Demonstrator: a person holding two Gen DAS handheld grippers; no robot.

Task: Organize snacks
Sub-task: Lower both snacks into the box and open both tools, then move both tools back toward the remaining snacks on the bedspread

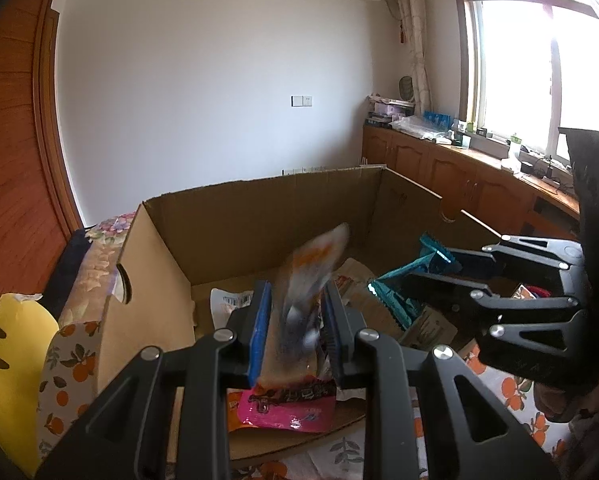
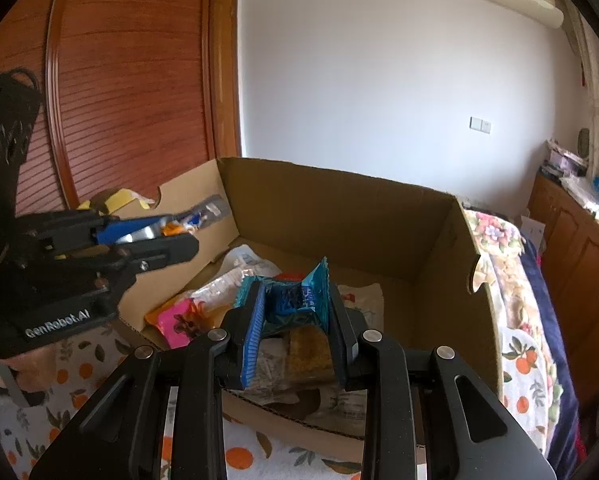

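Note:
An open cardboard box stands on an orange-print cloth with several snack packets lying inside. In the left wrist view, my left gripper is shut on a motion-blurred orange, white and silver packet, held upright over the box's near edge. A pink packet lies on the box floor below it. My right gripper is shut on a crumpled teal packet above the box's near side. Each view shows the other gripper from the side: the right gripper with the teal packet, the left gripper with its silver packet.
A yellow cushion lies left of the box. Bedding with a flower print lies beside it. A red-brown wooden wardrobe rises behind, and low wooden cabinets with clutter run under the window. White and tan packets cover much of the box floor.

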